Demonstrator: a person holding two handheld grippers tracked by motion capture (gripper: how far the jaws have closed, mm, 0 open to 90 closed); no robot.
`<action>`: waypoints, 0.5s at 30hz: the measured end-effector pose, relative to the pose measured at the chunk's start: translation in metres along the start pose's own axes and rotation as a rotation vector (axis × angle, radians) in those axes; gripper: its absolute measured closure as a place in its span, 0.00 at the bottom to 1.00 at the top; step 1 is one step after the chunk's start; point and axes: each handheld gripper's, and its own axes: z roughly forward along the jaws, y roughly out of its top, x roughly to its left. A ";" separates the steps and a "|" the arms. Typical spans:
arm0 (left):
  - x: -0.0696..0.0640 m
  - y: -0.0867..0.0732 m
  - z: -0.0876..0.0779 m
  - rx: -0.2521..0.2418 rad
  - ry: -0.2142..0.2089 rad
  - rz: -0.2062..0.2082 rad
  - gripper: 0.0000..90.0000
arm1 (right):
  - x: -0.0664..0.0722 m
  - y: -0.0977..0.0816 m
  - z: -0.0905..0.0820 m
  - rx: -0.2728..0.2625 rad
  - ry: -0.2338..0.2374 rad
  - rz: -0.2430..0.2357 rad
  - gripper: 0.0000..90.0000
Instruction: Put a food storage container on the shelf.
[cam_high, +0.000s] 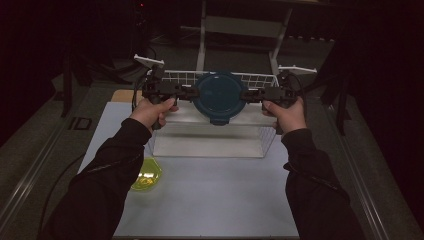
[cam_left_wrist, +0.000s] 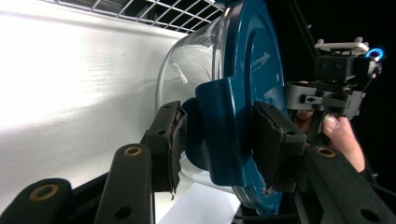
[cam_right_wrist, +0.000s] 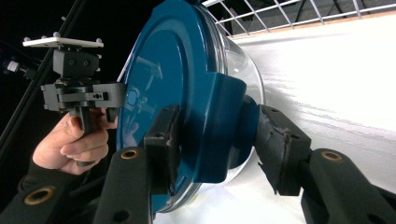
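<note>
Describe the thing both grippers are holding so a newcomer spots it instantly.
Start at the white wire basket at the table's far side. Just above its floor hangs a round clear container with a dark blue snap-on lid, side latches between the jaws. Nothing else is blue; the yellow dish lies nearer.

Your arms reach forward, hands level. Your left gripper (cam_high: 186, 92) and right gripper (cam_high: 248, 94) point inward at each other, jaws partly spread and clamped.

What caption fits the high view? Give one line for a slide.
Left gripper and right gripper hold a blue-lidded glass container over a wire basket.
</note>
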 end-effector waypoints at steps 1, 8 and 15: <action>0.001 0.000 0.001 0.001 -0.005 -0.009 0.59 | -0.001 0.001 0.000 0.005 0.002 0.008 0.57; 0.005 0.001 0.009 0.005 0.000 -0.019 0.55 | -0.011 0.002 0.002 0.006 -0.027 0.042 0.56; -0.007 0.000 0.009 -0.003 0.088 0.106 0.52 | -0.004 0.003 -0.001 0.003 -0.067 -0.027 0.56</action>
